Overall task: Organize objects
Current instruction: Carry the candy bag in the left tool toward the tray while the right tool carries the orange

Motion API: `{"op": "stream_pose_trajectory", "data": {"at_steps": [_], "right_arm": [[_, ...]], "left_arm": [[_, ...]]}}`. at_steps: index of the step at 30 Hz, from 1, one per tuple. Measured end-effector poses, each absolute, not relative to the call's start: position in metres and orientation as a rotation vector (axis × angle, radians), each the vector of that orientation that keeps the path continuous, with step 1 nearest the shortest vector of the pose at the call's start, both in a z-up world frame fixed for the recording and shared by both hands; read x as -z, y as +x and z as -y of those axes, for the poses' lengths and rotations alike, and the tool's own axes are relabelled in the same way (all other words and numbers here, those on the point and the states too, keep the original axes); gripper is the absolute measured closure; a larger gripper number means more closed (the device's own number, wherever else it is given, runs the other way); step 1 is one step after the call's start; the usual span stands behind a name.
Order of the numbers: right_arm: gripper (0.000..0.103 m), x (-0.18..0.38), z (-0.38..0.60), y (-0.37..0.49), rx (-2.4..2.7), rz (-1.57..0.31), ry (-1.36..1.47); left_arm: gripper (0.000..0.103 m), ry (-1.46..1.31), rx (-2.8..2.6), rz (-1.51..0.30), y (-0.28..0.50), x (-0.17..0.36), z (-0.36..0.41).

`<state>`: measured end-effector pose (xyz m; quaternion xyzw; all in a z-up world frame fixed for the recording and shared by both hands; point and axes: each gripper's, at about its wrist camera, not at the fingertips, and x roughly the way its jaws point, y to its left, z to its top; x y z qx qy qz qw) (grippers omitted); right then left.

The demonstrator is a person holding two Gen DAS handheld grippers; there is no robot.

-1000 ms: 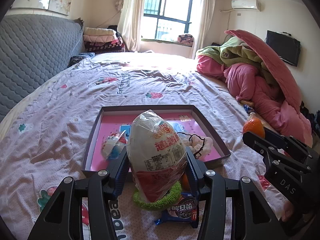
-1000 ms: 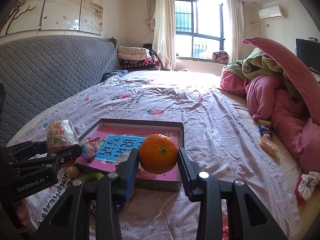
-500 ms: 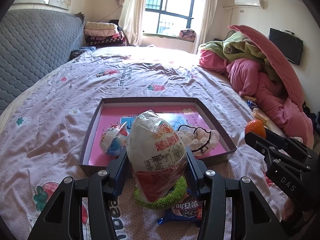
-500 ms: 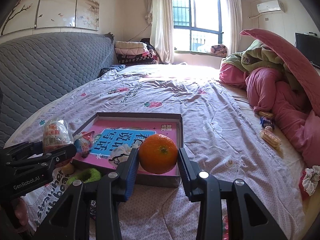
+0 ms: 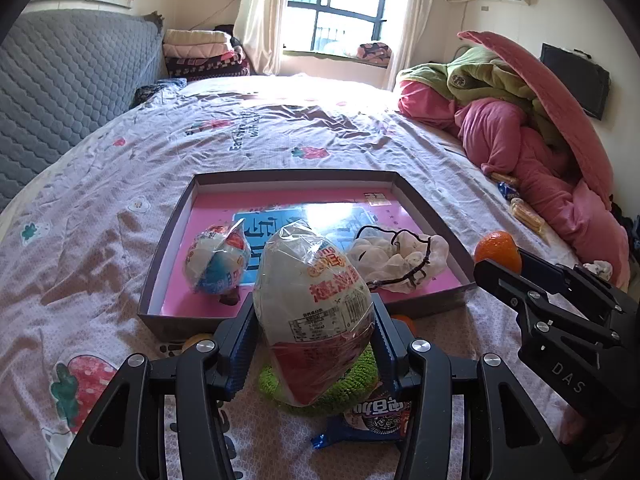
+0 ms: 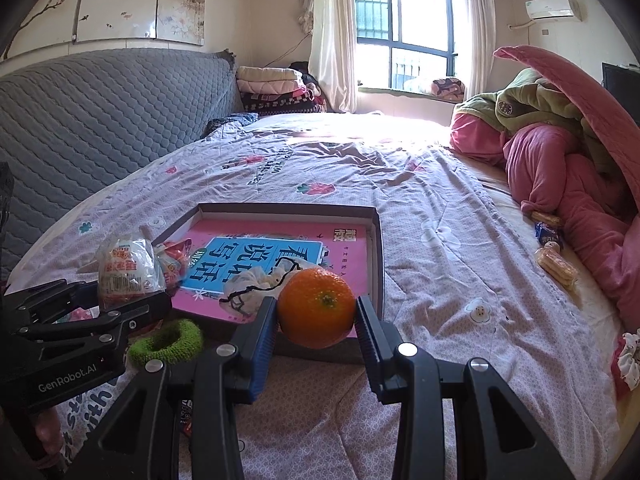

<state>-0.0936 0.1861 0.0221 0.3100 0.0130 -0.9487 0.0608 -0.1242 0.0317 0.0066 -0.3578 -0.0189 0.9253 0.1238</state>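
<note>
Right tool (image 6: 316,320) around dimpled orange (image 6: 315,307)

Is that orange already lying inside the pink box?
No, the orange is clamped between the right gripper's fingers, held in front of the box's near wall.

"DAS" marks the right gripper (image 5: 498,256); "GenRobot.AI" marks the left gripper (image 6: 128,300).

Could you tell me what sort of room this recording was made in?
Most likely a home bedroom: the work happens on a bed with a strawberry-print sheet, a padded grey headboard runs along one side, and crumpled pink quilts are piled near the curtained window.
</note>
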Motion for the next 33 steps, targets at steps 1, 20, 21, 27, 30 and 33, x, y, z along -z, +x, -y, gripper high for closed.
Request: {"op": "stream_pose_trajectory", "data": {"at_steps": [1, 20, 21, 27, 30, 33], "right_arm": [[0.064, -0.021, -0.186, -0.095, 2.869, -0.042, 0.941], [0.064, -0.001, -0.170, -0.133, 2.821, -0.120, 1.007], [0.064, 0.000, -0.170, -0.134, 2.823, -0.127, 1.010], [0.064, 0.005, -0.170, -0.141, 2.810, -0.132, 1.038], [0.064, 0.009, -0.170, -0.143, 2.808, -0.137, 1.060], [0.064, 0.010, -0.173, -0.145, 2.805, -0.137, 1.070]], "left_arm": [[0.050, -1.046, -2.700, 0.052, -0.125, -0.006, -0.032], [0.050, -1.100, -2.678, 0.035, -0.166, 0.005, -0.048], [0.050, -1.106, -2.678, 0.029, -0.169, 0.006, -0.048], [0.050, -1.130, -2.672, 0.014, -0.181, 0.011, -0.049], [0.050, -1.131, -2.669, 0.008, -0.186, 0.013, -0.049], [0.050, -1.146, -2.659, 0.019, -0.192, 0.015, -0.047]]}}
